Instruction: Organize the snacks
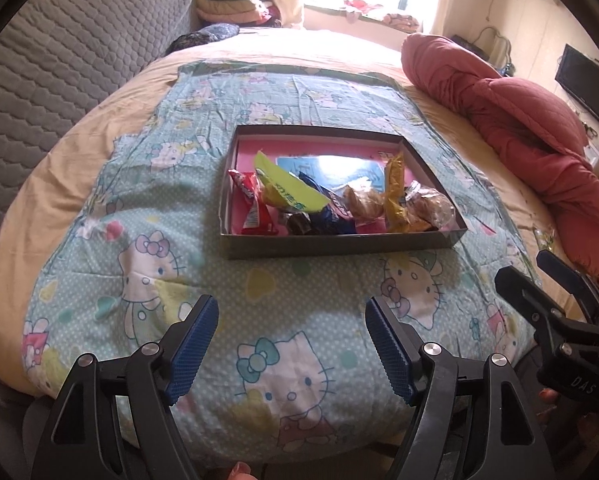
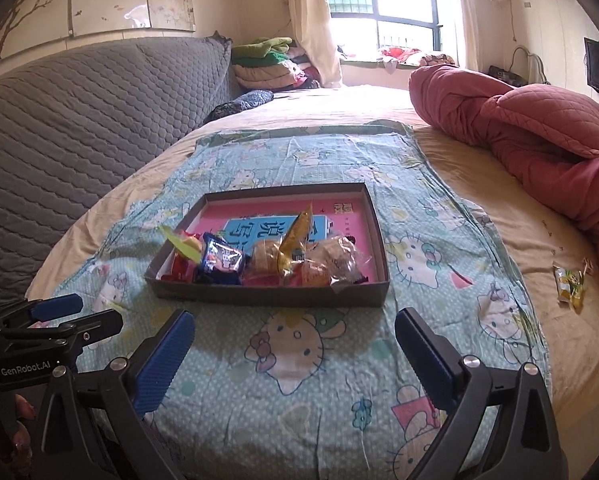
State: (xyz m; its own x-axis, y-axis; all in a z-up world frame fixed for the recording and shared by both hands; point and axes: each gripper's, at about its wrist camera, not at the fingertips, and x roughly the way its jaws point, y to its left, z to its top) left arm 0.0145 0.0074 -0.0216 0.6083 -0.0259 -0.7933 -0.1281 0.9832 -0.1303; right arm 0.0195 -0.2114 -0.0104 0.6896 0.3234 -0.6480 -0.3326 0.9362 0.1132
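Snacks lie gathered in a shallow grey box that stands on a cartoon-cat cloth spread over my bed. Box contents, as seen from my left wrist: a red packet at the left end, a yellow-green packet tilted over it, a dark blue packet near the middle, a clear-wrapped pastry, an upright yellow packet, and a second clear-wrapped pastry at the right end. All of them crowd the near side of the box; its far half shows a bare pink lining with a blue printed panel.

My left gripper hangs above the cloth on the near side of the box, jaws parted, with nothing between the blue pads. My right gripper hangs beside it, jaws spread very wide and likewise empty. Neither touches the box.

One snack lies apart from the rest: a small green-and-yellow packet on the bare sheet to the right of the cloth, near a rolled red quilt. A grey quilted headboard runs along the left side of the bed.
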